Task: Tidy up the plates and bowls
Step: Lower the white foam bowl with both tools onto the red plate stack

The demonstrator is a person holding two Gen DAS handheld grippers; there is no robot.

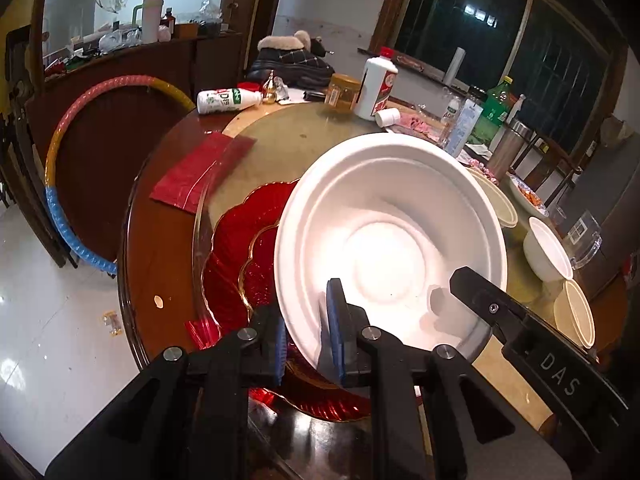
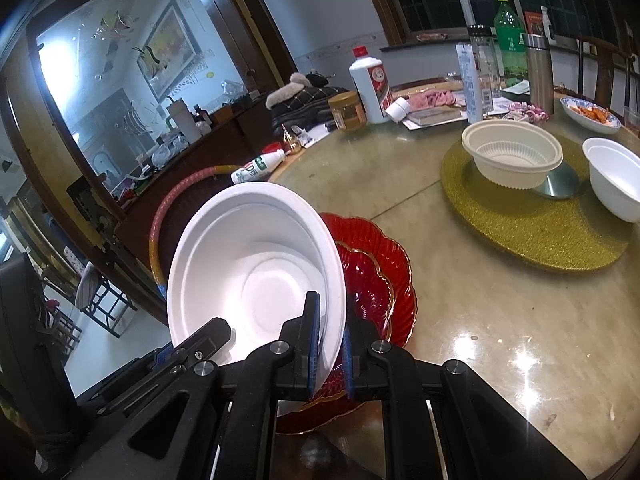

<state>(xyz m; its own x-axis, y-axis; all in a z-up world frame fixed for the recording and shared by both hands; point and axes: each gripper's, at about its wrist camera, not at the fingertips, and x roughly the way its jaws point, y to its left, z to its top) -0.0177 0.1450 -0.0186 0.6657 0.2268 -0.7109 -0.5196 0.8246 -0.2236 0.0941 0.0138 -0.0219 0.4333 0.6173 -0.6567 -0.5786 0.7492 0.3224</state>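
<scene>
A large white bowl [image 1: 384, 240] [image 2: 256, 272] hangs tilted just above a stack of red scalloped glass plates [image 1: 240, 248] [image 2: 376, 264] at the near edge of the round table. My left gripper [image 1: 308, 320] is shut on the bowl's near rim, its blue pads on either side of the wall. My right gripper [image 2: 330, 316] is shut on the opposite rim. Each gripper shows in the other's view: the right one [image 1: 472, 288] at the bowl's right, the left one [image 2: 208, 336] at its lower left. The bowl hides much of the red plates.
A cream ribbed bowl [image 2: 512, 156] stands on a gold mat [image 2: 540, 240], with a smaller white bowl [image 2: 616, 184] beside it. A white bottle [image 2: 370, 84], an amber jar [image 2: 348, 110], tall bottles [image 2: 508, 40] and a food dish [image 2: 592, 114] crowd the far side. A hoop [image 1: 60, 184] leans at the left.
</scene>
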